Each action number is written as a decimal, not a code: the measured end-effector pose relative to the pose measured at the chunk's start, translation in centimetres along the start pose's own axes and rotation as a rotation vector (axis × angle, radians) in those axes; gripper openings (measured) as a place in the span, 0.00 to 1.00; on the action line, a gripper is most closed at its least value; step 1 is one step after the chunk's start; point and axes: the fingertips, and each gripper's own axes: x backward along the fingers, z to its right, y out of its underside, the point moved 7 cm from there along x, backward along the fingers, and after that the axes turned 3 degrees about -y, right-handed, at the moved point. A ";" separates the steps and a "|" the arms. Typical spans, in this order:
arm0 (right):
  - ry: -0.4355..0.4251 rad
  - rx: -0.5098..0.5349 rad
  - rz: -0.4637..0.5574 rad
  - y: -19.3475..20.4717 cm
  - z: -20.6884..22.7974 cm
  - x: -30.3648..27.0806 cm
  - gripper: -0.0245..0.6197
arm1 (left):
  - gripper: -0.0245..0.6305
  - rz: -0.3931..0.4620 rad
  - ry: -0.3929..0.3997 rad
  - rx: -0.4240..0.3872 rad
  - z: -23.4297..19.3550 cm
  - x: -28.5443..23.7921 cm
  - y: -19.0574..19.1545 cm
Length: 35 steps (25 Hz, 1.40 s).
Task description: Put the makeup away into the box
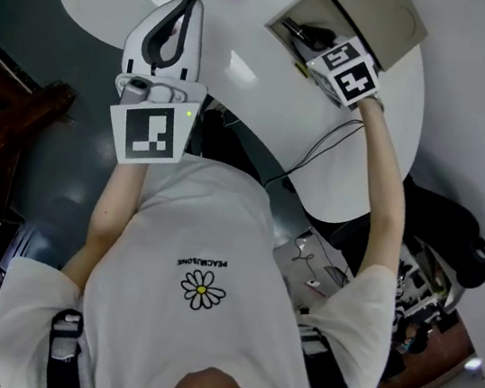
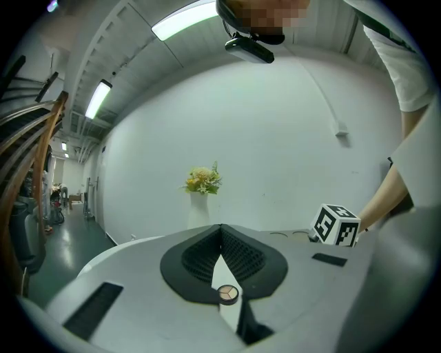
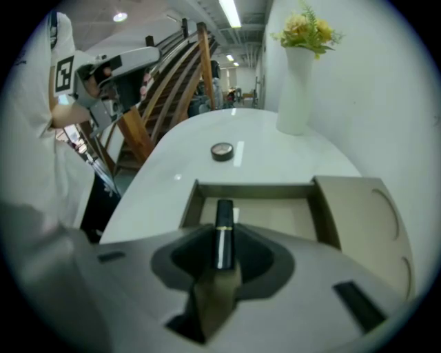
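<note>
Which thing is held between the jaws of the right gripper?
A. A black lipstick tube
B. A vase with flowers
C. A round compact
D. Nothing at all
A: the right gripper view shows the right gripper closed on a black lipstick tube over the open box, while the round compact lies apart on the table.
</note>
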 end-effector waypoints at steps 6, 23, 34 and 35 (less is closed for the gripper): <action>-0.012 0.024 -0.017 0.6 -0.2 -0.7 0.22 | 0.07 -0.005 0.000 0.014 0.2 0.3 0.3; 0.198 0.077 0.200 -4.2 -2.6 6.4 0.28 | 0.07 0.080 0.054 0.001 1.2 1.3 -3.5; 0.570 -0.105 0.741 -8.6 -8.2 20.1 0.13 | 0.07 0.273 0.201 0.009 4.2 1.6 -10.3; 0.606 -0.144 0.806 -8.3 -9.0 21.2 0.12 | 0.07 0.284 0.214 0.011 4.6 1.6 -10.7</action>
